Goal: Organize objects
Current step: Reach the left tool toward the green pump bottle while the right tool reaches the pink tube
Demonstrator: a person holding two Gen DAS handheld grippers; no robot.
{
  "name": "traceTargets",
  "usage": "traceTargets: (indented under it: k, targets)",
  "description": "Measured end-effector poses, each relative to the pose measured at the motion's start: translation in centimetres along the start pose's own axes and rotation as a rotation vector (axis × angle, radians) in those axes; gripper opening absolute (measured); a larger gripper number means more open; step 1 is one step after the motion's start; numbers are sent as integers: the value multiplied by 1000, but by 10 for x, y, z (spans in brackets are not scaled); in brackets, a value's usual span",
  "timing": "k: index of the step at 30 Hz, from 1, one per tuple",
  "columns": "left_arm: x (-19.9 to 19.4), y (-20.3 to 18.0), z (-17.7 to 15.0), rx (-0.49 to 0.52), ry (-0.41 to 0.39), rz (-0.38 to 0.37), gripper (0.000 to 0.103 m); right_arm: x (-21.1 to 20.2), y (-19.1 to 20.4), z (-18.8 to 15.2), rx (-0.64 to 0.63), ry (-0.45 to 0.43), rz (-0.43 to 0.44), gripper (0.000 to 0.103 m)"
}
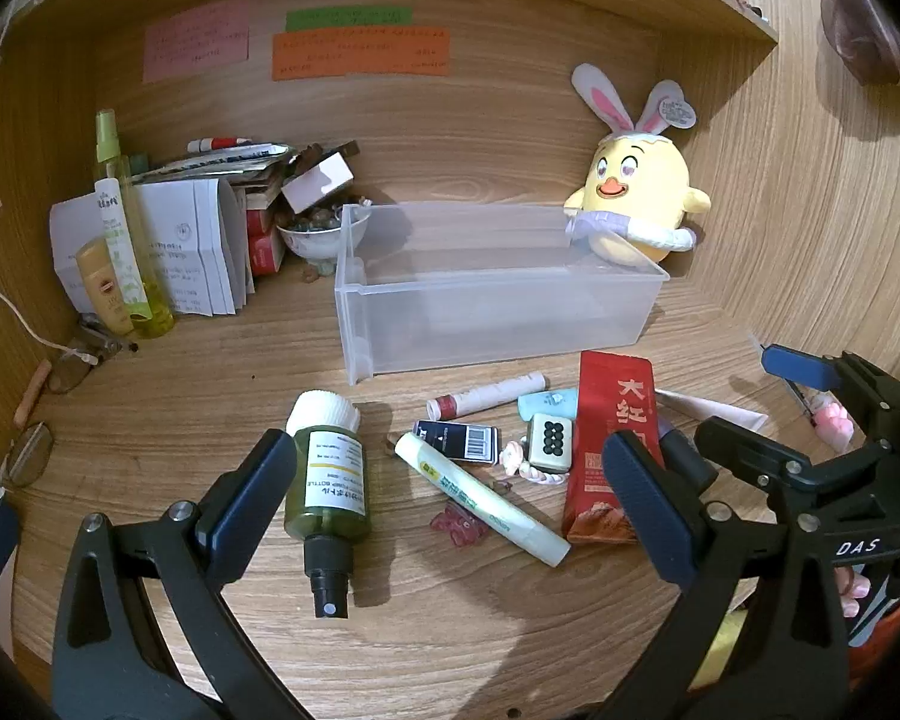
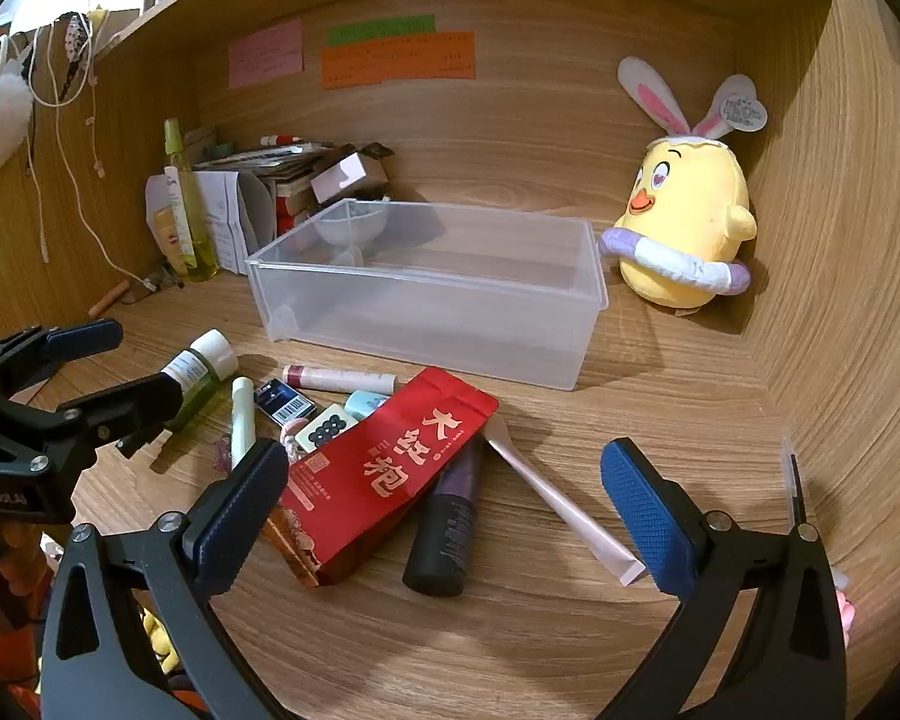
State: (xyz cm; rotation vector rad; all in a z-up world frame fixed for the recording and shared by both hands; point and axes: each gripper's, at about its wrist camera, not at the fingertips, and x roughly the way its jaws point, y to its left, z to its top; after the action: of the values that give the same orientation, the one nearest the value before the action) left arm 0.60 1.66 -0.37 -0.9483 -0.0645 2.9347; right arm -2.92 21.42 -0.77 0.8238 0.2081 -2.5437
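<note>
Opening step, nothing binned. Left gripper and right gripper hover, jaws wide, holding nothing. Loose items, red packet among them, lie on the table near the clear bin; next: close on one.

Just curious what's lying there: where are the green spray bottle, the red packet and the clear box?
green spray bottle [image 1: 329, 483]: left wrist view, its label.
red packet [image 2: 390, 462]: right wrist view, printed front.
clear box [image 2: 426, 330]: right wrist view, front wall.
</note>
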Motion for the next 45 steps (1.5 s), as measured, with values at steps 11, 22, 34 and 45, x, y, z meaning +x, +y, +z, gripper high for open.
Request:
traceTargets:
  k: [11,22,34,45]
  targets:
    - [1,-1,-1,-3,9,-4,103,1,-1,0,-1,5,4,103]
    - [1,-1,-1,-4,12,-4,103,2,2,0,-9,5,6,103]
    - [2,1,-3,-14,14,-6,103,6,-4,2,-11,25,17,103]
    - [14,47,-4,-97,47,-11,103,24,-33,7,6,67,-40,103]
